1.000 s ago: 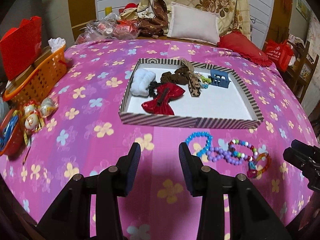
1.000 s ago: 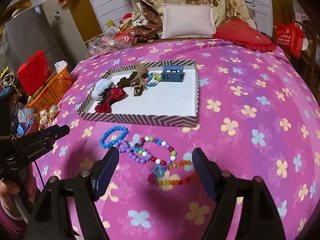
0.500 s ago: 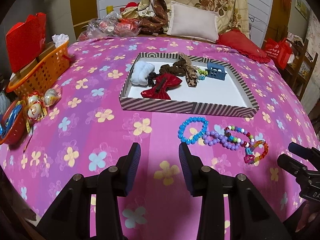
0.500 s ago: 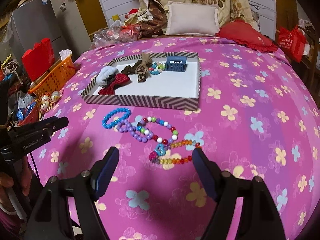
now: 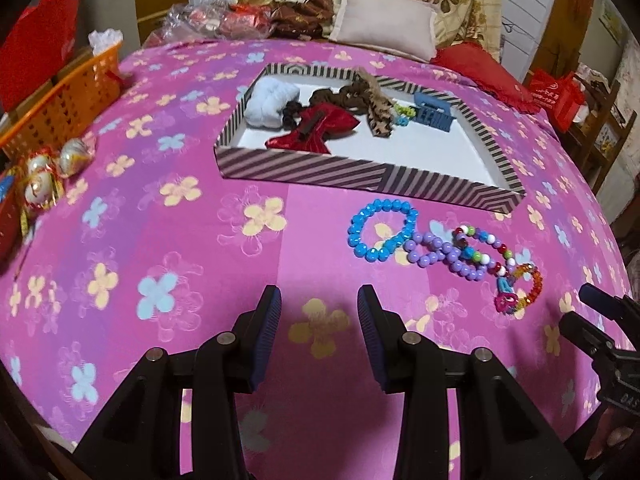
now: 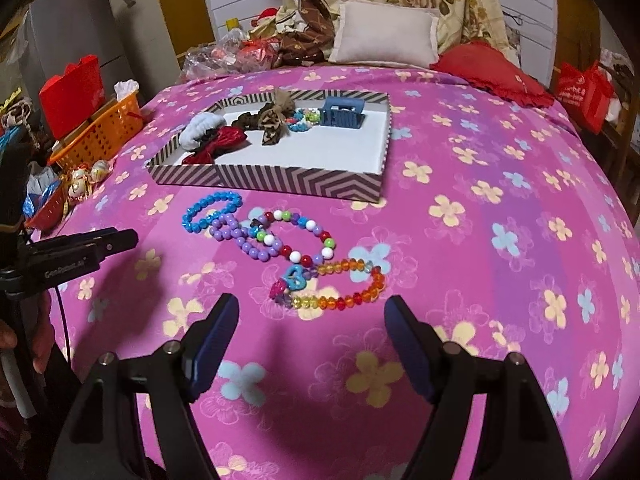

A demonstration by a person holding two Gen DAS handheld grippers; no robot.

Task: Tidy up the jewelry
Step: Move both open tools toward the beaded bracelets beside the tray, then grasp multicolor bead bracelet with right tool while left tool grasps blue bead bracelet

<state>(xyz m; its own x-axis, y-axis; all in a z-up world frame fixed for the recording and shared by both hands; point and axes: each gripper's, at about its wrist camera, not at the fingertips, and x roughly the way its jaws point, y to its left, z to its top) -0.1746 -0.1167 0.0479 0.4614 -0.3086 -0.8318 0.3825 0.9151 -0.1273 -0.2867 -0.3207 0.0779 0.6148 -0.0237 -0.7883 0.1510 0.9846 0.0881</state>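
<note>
Bracelets (image 6: pixel 280 248) of blue, purple, mixed and rainbow beads were laid in an overlapping cluster on the pink flowered bedspread (image 6: pixel 480 240), just near of the striped tray (image 6: pixel 280 182). The right gripper (image 6: pixel 312 330) was held wide open and empty just short of the rainbow one. The left gripper (image 5: pixel 318 320) was half open, empty, left of the cluster.

The brown scrunchie (image 5: pixel 372 100) is hiding most of the small beaded bracelets (image 6: pixel 303 119) in the striped tray (image 5: pixel 360 176); the orange basket (image 5: pixel 60 104) is running off the left edge, motion-blurred.
</note>
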